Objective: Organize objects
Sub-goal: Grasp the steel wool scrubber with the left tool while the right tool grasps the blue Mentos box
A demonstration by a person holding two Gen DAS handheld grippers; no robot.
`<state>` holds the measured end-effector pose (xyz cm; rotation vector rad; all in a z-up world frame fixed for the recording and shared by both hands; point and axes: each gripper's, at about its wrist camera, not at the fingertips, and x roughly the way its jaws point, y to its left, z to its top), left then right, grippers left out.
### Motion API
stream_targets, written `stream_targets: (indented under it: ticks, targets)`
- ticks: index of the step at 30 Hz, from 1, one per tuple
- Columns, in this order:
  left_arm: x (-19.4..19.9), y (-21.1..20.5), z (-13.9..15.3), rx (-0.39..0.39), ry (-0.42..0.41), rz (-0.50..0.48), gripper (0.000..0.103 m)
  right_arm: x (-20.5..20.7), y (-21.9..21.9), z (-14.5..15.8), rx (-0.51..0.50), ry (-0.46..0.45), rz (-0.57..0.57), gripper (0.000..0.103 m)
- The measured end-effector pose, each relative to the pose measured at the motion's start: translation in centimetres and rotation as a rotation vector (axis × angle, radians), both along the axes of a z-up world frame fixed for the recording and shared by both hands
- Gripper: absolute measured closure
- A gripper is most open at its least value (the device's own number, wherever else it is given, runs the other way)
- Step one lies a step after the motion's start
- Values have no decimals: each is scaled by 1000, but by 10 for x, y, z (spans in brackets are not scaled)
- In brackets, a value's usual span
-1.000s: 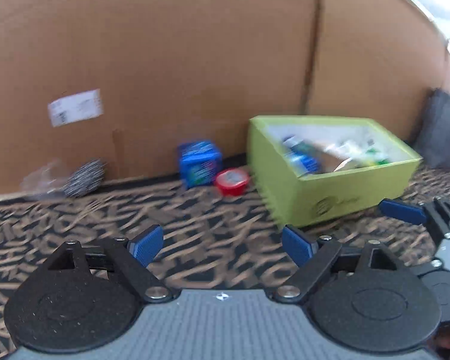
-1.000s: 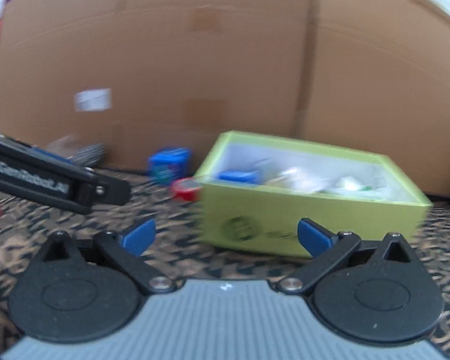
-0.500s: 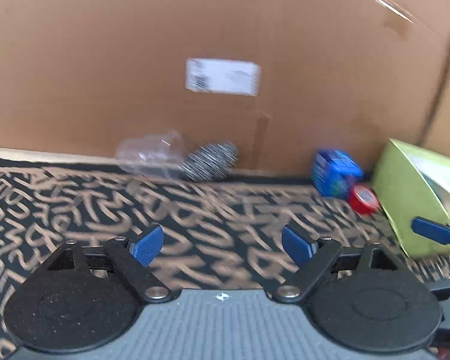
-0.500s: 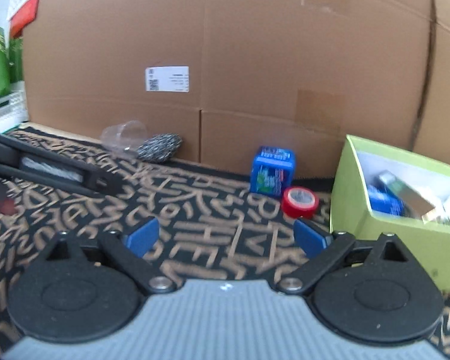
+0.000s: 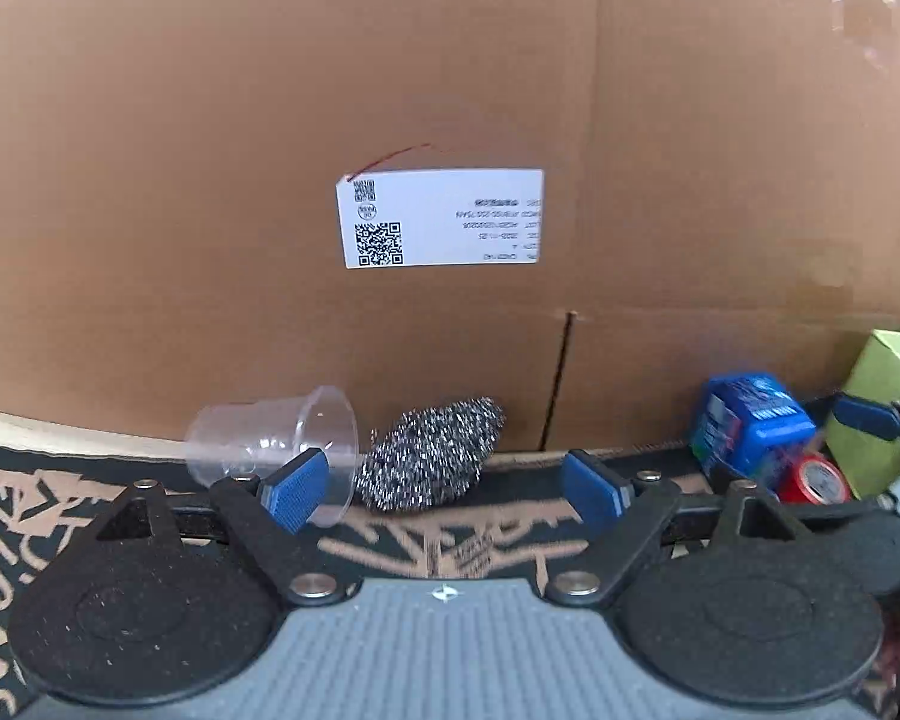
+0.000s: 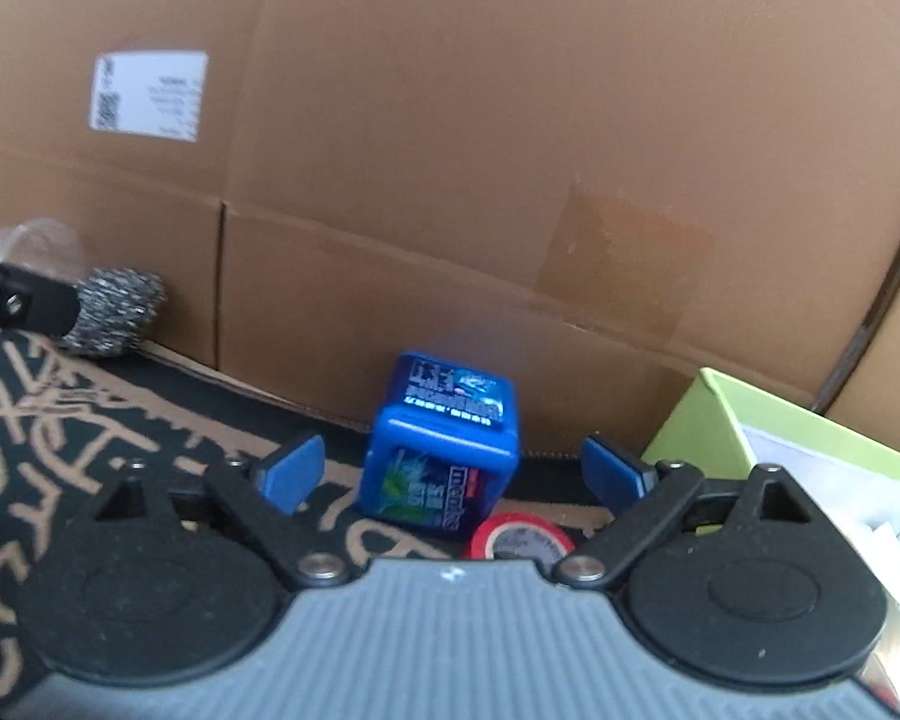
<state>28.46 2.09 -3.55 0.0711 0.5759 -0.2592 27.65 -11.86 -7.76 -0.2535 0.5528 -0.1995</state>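
Left wrist view: the left tongs stand released and empty, over a patterned cloth. Beyond them a steel scourer lies against the cardboard wall, just beside a clear plastic cup on its side. A white label is stuck to the wall.

Right wrist view: the right tongs are closing, their pads clear of the blue box that stands between them. A red tape roll lies just beside it, perhaps touching. The green box stands at right.
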Motion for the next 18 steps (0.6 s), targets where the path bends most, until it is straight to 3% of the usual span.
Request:
stream_targets:
  ticks: [4,6,7,8,12,18]
  targets:
    - [16,-9,-7,17,16,16,15,11,-7,-8,6,27,-2,12]
    - [21,-12,-11,31,20,24,15,16,-13,-10,45,56,-1,27]
    - [23,-13,-12,34,24,28,15,17,-16,-12,67,73,2,40]
    - [25,-13,-13,34,28,30,15,16,-18,-13,89,77,6,45]
    - [30,-13,-16,34,34,38,15,-5,-20,-7,120,43,23,45]
    - [46,-18,-26,38,64,46,15,-68,-13,0,189,16,124,46]
